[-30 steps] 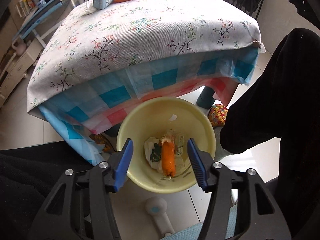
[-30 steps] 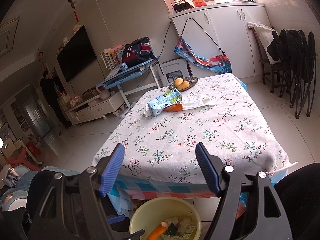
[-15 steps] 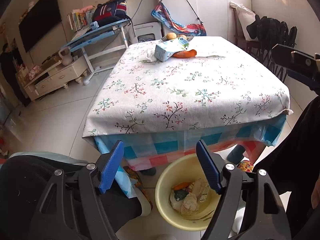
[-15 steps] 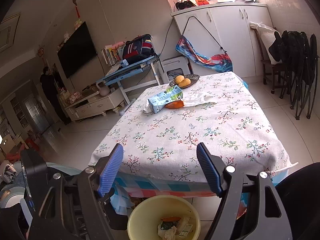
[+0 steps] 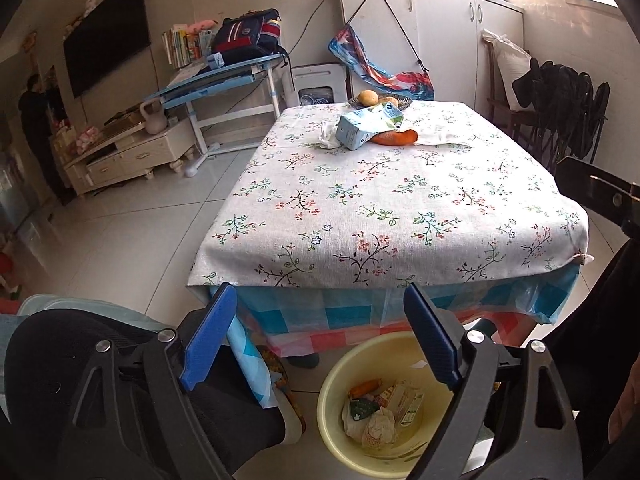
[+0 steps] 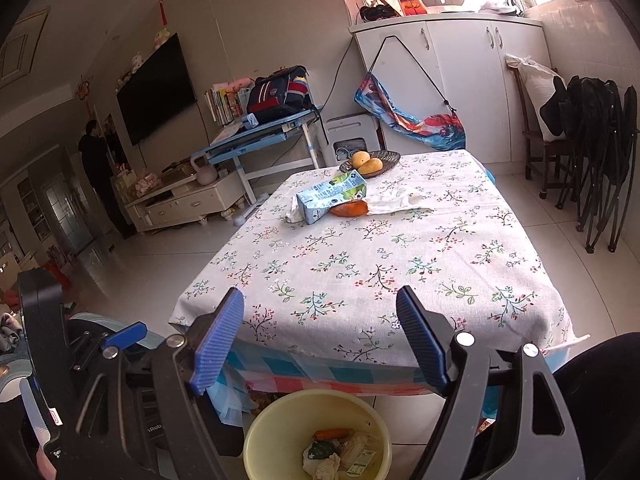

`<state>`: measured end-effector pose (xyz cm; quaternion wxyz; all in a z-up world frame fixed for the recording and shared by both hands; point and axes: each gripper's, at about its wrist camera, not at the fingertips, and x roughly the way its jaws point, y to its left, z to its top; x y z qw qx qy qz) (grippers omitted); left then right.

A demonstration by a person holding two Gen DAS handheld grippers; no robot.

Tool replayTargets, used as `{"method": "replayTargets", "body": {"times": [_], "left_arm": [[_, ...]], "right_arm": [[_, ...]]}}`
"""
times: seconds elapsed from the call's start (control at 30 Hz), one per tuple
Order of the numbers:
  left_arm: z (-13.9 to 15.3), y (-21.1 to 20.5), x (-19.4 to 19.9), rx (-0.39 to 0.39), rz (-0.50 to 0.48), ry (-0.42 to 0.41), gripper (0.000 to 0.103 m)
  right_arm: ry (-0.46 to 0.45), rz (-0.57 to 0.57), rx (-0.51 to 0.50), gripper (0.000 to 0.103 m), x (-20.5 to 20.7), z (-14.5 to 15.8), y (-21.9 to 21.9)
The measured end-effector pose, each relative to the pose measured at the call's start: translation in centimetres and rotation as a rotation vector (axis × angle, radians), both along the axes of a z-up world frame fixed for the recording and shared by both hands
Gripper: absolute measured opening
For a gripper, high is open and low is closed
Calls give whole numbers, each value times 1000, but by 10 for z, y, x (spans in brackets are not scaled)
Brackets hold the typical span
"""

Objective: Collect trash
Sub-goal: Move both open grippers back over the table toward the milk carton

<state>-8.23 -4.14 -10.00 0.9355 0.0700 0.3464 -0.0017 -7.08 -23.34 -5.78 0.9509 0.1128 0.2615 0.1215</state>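
L gripper point(image 5: 316, 340): jaws wide apart, just been opening, nothing btwn the blue pads. Hangs above floor in front of table's near edge, yellow bin point(image 5: 332, 392) below and slightly right.

R gripper point(image 6: 320, 340): jaws also apart and just been widening a little, empty, aimed across the table point(image 6: 360, 264) w/ floral cloth.

Bin on floor at near side of table, partly under checked cloth overhang. Inside: carrot point(image 5: 365, 387), small cartons, crumpled paper, dark green scrap.

Trash left on table, far end: light-blue carton point(image 6: 332, 196) lying on its side, orange carrot piece point(image 6: 350, 209) touching it, white wrapper point(image 6: 396, 203) just beside, crumpled tissue point(image 5: 328, 136) at carton's other end. Fruit bowl point(image 6: 370, 162) behind them, near far edge.

Person's dark-clothed legs either side of the bin.
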Motion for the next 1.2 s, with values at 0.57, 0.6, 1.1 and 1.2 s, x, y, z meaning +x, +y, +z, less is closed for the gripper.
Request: {"method": "replayTargets", "body": {"times": [0.57, 0.6, 1.1, 1.2], "left_arm": [[0, 5, 3, -16, 31, -18, 86], [0, 5, 3, -17, 32, -19, 86], [3, 8, 1, -32, 44, -37, 88], [3, 9, 1, -31, 44, -37, 89]], "right_arm": [[13, 9, -31, 76, 2, -4, 5], [14, 9, -32, 76, 2, -3, 6], [29, 10, -46, 77, 4, -7, 8], [32, 12, -50, 77, 5, -7, 8]]}}
